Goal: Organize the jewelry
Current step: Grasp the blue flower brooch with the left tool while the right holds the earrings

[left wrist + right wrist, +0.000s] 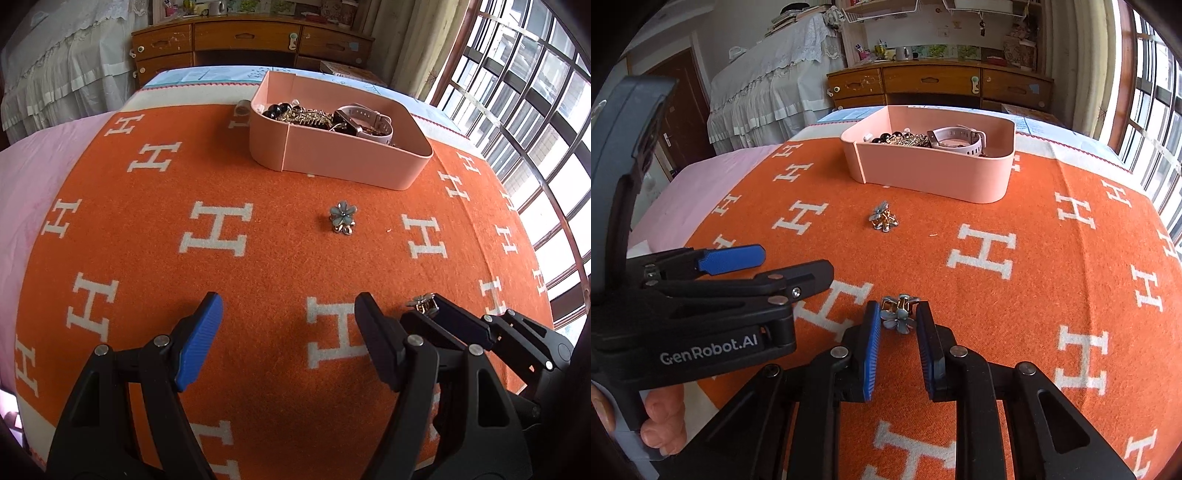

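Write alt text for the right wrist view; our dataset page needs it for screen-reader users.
The right gripper closes on a blue flower hair clip on an orange H-patterned blanket. A second flower clip lies before a pink jewelry box, and the open left gripper is alongside.

A pink box point(934, 173) with rounded corners is set at the far side, open at the top, and a pale pink watch point(956, 138), black beads point(277, 109) and gold chains point(308, 117) are heaped inside it. A small blue flower clip point(342, 218) with gold metal is laid on the orange cloth just near of the box. A second blue flower clip point(899, 314) is seen much nearer, a little to the right.
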Motion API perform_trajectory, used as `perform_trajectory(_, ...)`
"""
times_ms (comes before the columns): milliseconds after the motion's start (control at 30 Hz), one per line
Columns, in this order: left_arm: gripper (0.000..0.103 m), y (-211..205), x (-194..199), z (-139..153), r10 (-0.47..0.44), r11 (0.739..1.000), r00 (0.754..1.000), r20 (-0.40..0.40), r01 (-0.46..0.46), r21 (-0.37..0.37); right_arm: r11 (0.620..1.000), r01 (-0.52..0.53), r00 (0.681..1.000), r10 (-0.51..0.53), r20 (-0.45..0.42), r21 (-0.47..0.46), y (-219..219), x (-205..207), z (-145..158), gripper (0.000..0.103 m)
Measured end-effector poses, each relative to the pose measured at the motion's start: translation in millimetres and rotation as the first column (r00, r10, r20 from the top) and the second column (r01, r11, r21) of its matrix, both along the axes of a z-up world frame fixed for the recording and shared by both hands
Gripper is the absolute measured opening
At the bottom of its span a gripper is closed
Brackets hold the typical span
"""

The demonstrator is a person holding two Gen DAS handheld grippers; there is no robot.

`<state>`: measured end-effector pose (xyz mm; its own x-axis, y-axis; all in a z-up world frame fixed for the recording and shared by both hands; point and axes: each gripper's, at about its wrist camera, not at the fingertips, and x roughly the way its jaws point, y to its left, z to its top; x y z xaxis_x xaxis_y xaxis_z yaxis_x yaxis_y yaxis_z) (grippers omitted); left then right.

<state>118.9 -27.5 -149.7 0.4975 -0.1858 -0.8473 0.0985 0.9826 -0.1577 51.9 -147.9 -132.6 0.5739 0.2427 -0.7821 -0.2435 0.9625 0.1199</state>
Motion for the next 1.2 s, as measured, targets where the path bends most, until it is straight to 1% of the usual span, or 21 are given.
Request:
perform_trajectory(67,0.071,-1.7,6.8,-0.3,-0.001,1.000,1.000,-0.018,0.000,-0.011,0.999,0.001,1.000,-0.001,0.011,0.044,-4.8,0.0,6.9,0.019)
perform_trajectory(167,0.071,-2.7,17.3,4.2,0.005,0.999,1.000,-0.031,-0.006,-0.032,0.997,0.022,0.999,-0.025,0.038,0.080,-13.8,-0.3,18.7,0.019)
perform_trajectory(333,0.069,-11.0,38.2,12.2,0.005,1.000,1.000,-0.022,-0.005,-0.018,0.980,0.105,0.990,-0.119,0.076,0.168,-39.2,0.6,34.4,0.019)
perform_trajectory(367,0.067,-12.1,42.6,12.2,0.008,1.000,1.000,-0.027,-0.008,-0.016,0.975,0.119,0.987,-0.137,0.083,0.188,-44.5,0.1,37.7,0.019)
perform_trajectory(400,0.061,-13.6,47.8,11.5,0.010,1.000,0.999,-0.035,-0.010,-0.019,0.970,0.134,0.984,-0.155,0.092,0.202,-48.9,-0.1,40.7,0.019)
perform_trajectory(500,0.051,-18.9,62.4,7.1,0.015,1.000,0.998,-0.057,-0.016,-0.024,0.959,0.180,0.972,-0.208,0.112,0.217,-61.8,-1.4,48.3,0.019)
perform_trajectory(633,0.046,-28.6,72.8,-1.8,0.012,1.000,0.997,-0.076,-0.014,-0.018,0.941,0.231,0.964,-0.256,0.072,0.249,-78.4,2.9,45.6,0.019)
perform_trajectory(733,0.041,-38.0,74.5,-2.9,0.006,1.000,0.999,-0.051,-0.005,0.019,0.936,0.245,0.963,-0.265,0.047,0.253,-82.7,6.4,39.5,0.019)
perform_trajectory(800,0.028,-42.0,74.8,-3.3,0.001,0.999,0.999,-0.040,0.000,0.033,0.936,0.248,0.963,-0.266,0.039,0.250,-82.1,7.8,36.5,0.019)
perform_trajectory(833,0.026,-43.2,74.9,-3.6,0.002,0.999,0.999,-0.036,0.000,0.043,0.936,0.248,0.963,-0.265,0.036,0.250,-81.5,8.5,35.4,0.019)
perform_trajectory(867,0.022,-43.8,73.7,-3.7,0.001,0.999,1.000,-0.029,0.001,0.048,0.936,0.248,0.964,-0.265,0.036,0.248,-80.1,8.0,34.9,0.019)
perform_trajectory(900,0.015,-44.4,73.5,-3.9,-0.005,0.999,1.000,-0.024,0.006,0.050,0.937,0.247,0.964,-0.264,0.036,0.246,-79.5,8.0,34.4,0.019)
perform_trajectory(933,0.013,-44.8,73.1,-4.2,-0.011,0.999,1.000,-0.019,0.012,0.050,0.938,0.247,0.964,-0.264,0.039,0.244,-79.0,7.9,34.1,0.019)
perform_trajectory(1100,0.012,-40.9,67.5,-4.8,-0.032,0.999,0.999,0.002,0.032,0.041,0.939,0.247,0.963,-0.264,0.045,0.239,-76.1,7.3,34.4,0.019)
perform_trajectory(1200,0.013,-37.2,65.5,-5.1,-0.026,0.999,1.000,0.013,0.025,0.046,0.941,0.241,0.965,-0.258,0.044,0.239,-74.5,8.6,33.4,0.019)
